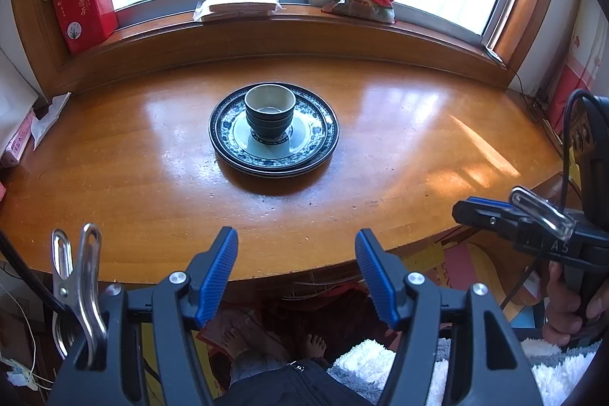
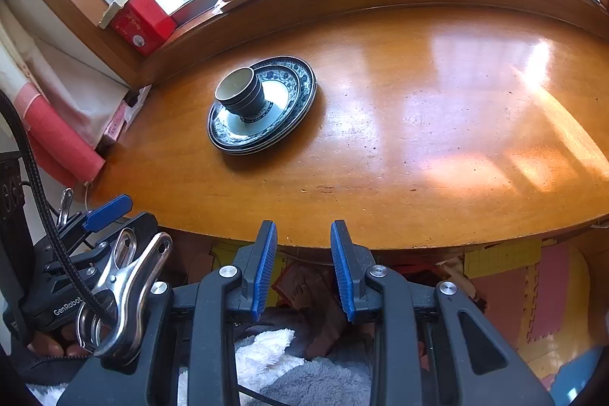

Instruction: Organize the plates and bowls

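Nested dark-green ceramic bowls [image 1: 270,113] stand centred on stacked blue-patterned round plates [image 1: 316,139], mid glossy wooden table [image 1: 418,155].

Left tongs [image 1: 297,269], right tongs [image 2: 303,263]: both parted, empty, hovering at near table edge.

Risk: lifting plates tips tall bowl stack; glazed rims likely slip.

Room: wide bare wood right of stack; windowsill behind.
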{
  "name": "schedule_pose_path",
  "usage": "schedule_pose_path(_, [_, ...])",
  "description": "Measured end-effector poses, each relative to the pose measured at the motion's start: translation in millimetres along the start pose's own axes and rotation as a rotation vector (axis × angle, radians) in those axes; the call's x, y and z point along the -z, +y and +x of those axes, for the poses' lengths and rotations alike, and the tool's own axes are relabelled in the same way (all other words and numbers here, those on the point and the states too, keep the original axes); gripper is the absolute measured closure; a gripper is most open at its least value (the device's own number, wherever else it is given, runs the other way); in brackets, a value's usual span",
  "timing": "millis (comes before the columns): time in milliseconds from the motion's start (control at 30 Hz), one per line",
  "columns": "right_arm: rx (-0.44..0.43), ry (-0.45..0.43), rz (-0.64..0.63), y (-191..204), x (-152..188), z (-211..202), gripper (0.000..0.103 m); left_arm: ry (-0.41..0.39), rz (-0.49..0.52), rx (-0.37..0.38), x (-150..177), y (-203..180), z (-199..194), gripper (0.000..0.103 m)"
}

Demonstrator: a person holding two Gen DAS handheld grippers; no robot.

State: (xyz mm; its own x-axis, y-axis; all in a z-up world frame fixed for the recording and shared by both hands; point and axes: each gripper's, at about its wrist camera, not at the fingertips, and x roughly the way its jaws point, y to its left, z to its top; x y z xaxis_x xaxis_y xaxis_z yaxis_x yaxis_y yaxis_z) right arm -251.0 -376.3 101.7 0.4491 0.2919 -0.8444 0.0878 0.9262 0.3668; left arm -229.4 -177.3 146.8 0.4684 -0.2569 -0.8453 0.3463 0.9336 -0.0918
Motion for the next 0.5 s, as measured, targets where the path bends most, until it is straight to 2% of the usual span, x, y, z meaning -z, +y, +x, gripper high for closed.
schedule_pose_path(500, [0.002,0.005,0.017,-7.1,-1.8,1.3,0.072,0.005,0.009,0.007,-2.1,-0.1,3.0,0.035])
